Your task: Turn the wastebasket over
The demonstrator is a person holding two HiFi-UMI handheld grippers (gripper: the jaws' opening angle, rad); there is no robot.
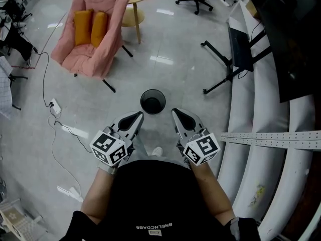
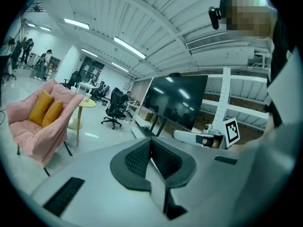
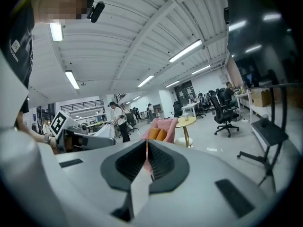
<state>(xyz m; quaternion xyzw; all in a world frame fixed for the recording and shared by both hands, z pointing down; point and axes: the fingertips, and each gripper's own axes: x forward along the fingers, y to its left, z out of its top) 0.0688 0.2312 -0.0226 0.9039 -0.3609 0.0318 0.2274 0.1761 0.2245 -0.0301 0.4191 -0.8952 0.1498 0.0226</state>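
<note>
As wastebasket (image 1: 152,101) stands upright, contents unclear (dark interior).

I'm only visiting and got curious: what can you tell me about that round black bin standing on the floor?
The wastebasket is a round black bin, seen from almost straight above. It stands upright, open mouth up, on the glossy grey floor. Its inside is dark, so I cannot tell whether anything is in it. Nothing touches it: the left gripper and right gripper, both shut and empty, point towards it but stop short.
</note>
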